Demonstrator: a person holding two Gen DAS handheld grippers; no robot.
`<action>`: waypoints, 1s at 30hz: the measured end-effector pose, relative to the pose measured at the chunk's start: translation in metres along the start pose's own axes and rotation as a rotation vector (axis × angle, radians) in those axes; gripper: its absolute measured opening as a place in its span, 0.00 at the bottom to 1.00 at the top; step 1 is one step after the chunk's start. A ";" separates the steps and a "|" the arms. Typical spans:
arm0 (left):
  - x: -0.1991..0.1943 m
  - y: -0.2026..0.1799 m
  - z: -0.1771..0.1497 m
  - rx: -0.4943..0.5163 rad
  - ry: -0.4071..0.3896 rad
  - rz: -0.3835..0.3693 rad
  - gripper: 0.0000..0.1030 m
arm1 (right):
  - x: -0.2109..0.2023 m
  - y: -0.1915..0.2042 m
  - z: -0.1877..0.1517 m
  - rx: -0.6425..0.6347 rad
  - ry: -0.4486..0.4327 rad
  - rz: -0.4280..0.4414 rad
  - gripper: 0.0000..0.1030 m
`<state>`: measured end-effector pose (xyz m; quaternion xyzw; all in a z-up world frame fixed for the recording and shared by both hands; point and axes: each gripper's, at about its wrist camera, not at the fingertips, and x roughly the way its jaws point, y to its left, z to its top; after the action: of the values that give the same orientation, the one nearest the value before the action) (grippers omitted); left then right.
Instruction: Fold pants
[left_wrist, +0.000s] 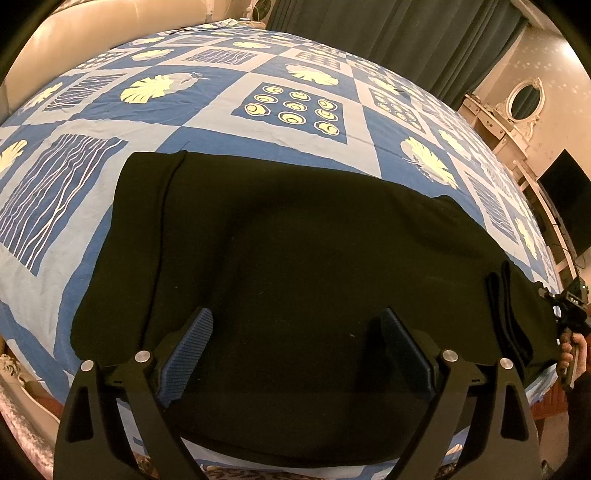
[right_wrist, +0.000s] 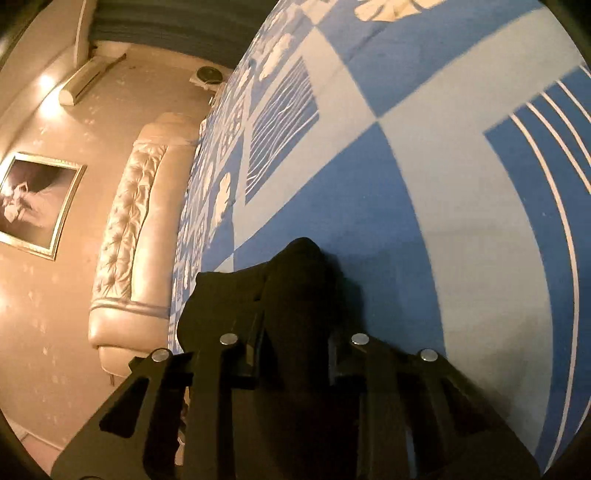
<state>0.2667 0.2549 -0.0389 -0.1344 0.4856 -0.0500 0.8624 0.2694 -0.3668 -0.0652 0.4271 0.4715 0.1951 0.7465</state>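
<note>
Black pants (left_wrist: 295, 240) lie spread across the blue patterned bedsheet (left_wrist: 258, 74), folded lengthwise, with stacked layers at the right end. My left gripper (left_wrist: 295, 332) is open just above the pants' near edge, its blue ribbed pads (left_wrist: 192, 354) wide apart and holding nothing. My right gripper (right_wrist: 295, 314) is shut on a bunched end of the black pants (right_wrist: 299, 266), lifted just off the sheet (right_wrist: 443, 184). The right gripper and the hand holding it also show at the right edge of the left wrist view (left_wrist: 569, 321).
A padded cream headboard (right_wrist: 125, 236) runs along the bed's far side. A dark curtain (left_wrist: 388, 33), a white dresser with an oval mirror (left_wrist: 524, 99) and a dark screen (left_wrist: 569, 199) stand beyond the bed. A framed picture (right_wrist: 33, 206) hangs on the wall.
</note>
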 end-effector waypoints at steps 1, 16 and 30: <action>0.000 0.000 0.000 0.000 0.000 0.000 0.89 | -0.001 0.000 -0.001 -0.004 -0.005 0.001 0.25; -0.026 0.051 0.026 -0.280 0.007 -0.282 0.89 | -0.045 0.094 -0.062 -0.184 -0.273 -0.239 0.65; -0.052 0.119 0.036 -0.274 -0.007 -0.318 0.89 | -0.025 0.141 -0.122 -0.314 -0.289 -0.295 0.65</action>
<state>0.2647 0.3867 -0.0118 -0.3255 0.4576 -0.1188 0.8189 0.1666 -0.2498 0.0412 0.2562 0.3811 0.0920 0.8836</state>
